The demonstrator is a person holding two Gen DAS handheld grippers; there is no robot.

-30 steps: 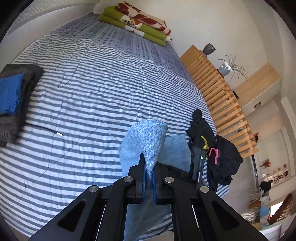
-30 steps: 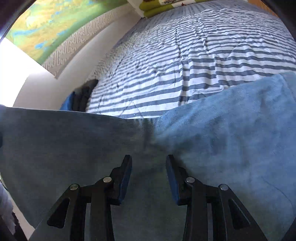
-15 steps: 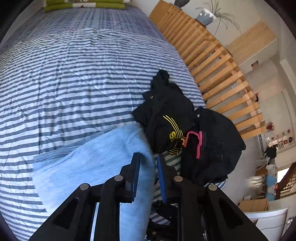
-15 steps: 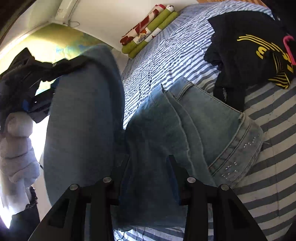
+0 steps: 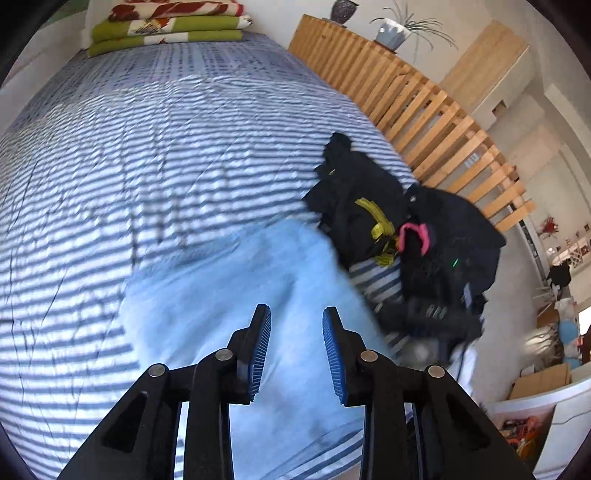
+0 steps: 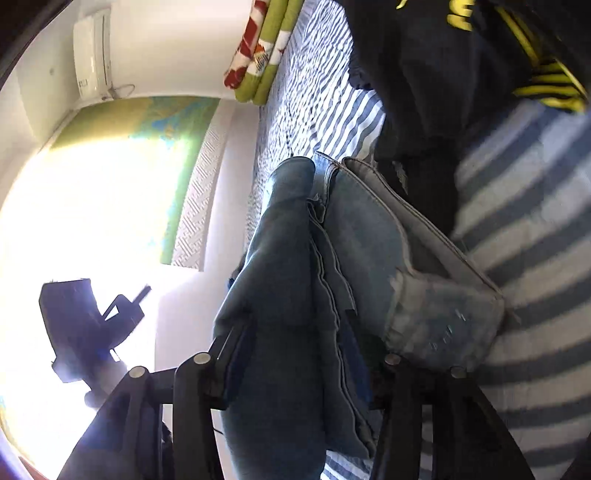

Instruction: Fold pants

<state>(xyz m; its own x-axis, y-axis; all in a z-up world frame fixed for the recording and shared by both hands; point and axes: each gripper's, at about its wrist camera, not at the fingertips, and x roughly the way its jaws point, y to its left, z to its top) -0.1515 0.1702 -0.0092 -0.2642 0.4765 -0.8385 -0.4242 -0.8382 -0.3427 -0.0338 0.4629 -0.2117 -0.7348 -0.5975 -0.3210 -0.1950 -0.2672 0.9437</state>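
Note:
Light blue jeans [image 5: 240, 288] lie folded on the striped bed cover [image 5: 147, 147]. My left gripper [image 5: 295, 332] hovers just above them, its jaws opening, with nothing between the blue pads. In the right wrist view the folded denim layers [image 6: 288, 277] fill the gap of my right gripper [image 6: 303, 369]. Its jaws are opening too. The left finger [image 6: 231, 354] rests against the fabric, and the right finger is mostly hidden under the waistband [image 6: 443, 317]. The left gripper appears there as a dark shape [image 6: 92, 321] against the bright window.
A heap of black clothes [image 5: 369, 206] with yellow and pink trim lies right beside the jeans, near a wooden slatted rail [image 5: 424, 110]. Folded green and red blankets [image 5: 166, 26] sit at the far end of the bed. The bed's near edge is below the jeans.
My left gripper carried the jeans leg over to the right, let it go and opened. My right gripper rolled and sank low, and the folded denim now lies between its wider fingers.

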